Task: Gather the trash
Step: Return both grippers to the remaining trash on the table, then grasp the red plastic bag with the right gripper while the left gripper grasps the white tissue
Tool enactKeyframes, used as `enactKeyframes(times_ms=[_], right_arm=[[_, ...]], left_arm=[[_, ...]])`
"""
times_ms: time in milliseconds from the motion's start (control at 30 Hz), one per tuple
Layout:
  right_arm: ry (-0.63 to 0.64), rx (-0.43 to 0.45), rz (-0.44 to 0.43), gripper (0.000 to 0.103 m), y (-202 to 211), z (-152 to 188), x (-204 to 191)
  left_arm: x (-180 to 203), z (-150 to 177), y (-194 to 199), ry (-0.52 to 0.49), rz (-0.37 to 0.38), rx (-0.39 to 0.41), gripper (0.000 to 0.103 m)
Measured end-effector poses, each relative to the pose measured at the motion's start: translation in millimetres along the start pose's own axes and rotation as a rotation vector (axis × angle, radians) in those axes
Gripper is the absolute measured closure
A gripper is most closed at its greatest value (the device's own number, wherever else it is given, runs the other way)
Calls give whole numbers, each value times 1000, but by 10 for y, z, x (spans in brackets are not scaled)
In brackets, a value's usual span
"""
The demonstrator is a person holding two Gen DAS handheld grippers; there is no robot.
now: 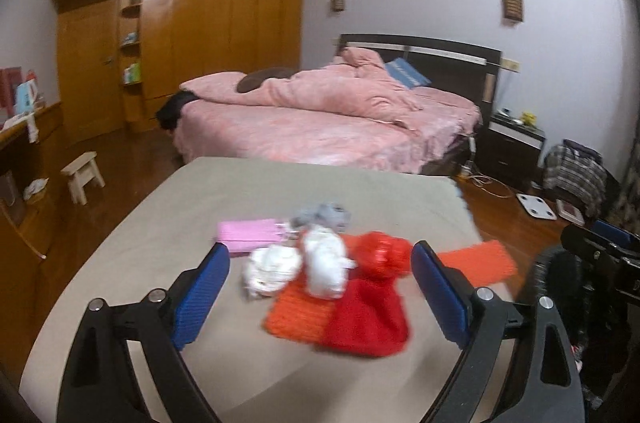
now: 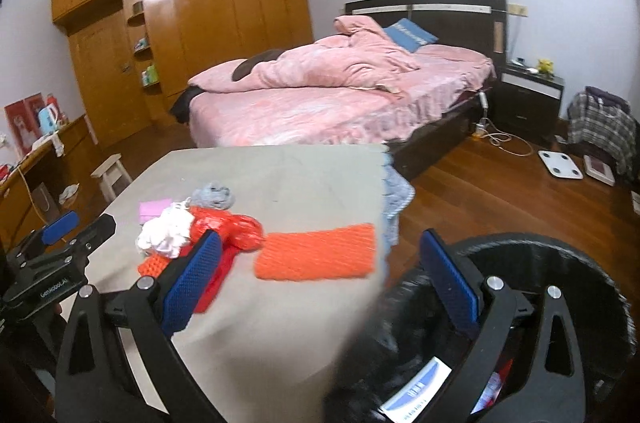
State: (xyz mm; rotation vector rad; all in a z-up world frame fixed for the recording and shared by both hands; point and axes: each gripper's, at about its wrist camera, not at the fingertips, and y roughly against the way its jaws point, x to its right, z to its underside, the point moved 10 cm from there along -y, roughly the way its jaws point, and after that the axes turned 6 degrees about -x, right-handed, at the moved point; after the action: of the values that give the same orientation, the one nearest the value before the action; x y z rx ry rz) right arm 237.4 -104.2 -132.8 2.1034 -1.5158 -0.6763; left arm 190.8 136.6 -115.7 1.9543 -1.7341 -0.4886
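Note:
A heap of trash lies on the beige-covered table [image 1: 240, 183]: white crumpled tissues [image 1: 326, 263], a red plastic bag [image 1: 384, 253], a grey wad [image 1: 320, 215], a pink packet [image 1: 248, 235], orange foam mesh [image 1: 476, 259] and a red cloth [image 1: 368, 319]. My left gripper [image 1: 320, 250] hovers just short of the heap, open, with nothing between its blue pads. My right gripper [image 2: 320, 237] is open and empty too, over the table's right edge near the orange mesh [image 2: 316, 255]. A black-lined bin [image 2: 600, 283] stands below it and holds a white and blue box [image 2: 416, 391].
Beyond the table stands a bed with pink bedding [image 1: 320, 127]. A small white stool [image 1: 82, 175] is on the wooden floor at the left. A white scale [image 2: 560, 165] and cables lie on the floor at the right, by a dark nightstand [image 2: 528, 95].

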Motion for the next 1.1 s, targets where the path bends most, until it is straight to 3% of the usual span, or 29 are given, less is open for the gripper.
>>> enactKeyframes(times_ms=[500, 867, 933, 1100], right_arm=[[74, -85, -71, 7, -958, -51, -734], [132, -156, -99, 8, -1359, 67, -971], [141, -175, -117, 20, -1405, 92, -1017], [161, -207, -162, 37, -1432, 161, -1113]], left_arm=[[-535, 56, -406, 20, -64, -31, 13], [-724, 88, -486, 43, -76, -39, 13], [-730, 90, -497, 43, -76, -39, 13], [-725, 89, -499, 44, -76, -41, 13]])
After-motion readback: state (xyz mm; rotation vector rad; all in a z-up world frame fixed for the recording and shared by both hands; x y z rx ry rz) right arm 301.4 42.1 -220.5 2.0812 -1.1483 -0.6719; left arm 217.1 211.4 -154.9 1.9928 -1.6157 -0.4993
